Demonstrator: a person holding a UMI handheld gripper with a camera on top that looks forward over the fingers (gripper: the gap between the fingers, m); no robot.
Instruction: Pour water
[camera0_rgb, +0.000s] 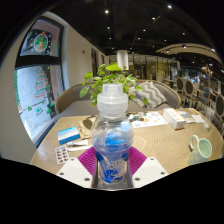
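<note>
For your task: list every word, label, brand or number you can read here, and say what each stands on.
None can be read.
Bottle between the gripper fingers: blue label, print too small.
Wall screen: graphics only, blurred.
Poster below it: text too small.
Papers on the table: unreadable.

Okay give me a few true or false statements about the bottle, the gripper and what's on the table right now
1. The bottle stands upright between the gripper fingers. True.
2. The bottle has no cap. False: a white cap is on it.
3. A leafy plant stands beyond the bottle. True.
4. The bottle has a red label. False: the label is blue.
5. A cup sits on the table off to the right of the bottle. True.
6. The bottle is lying on its side. False: it is upright.
</note>
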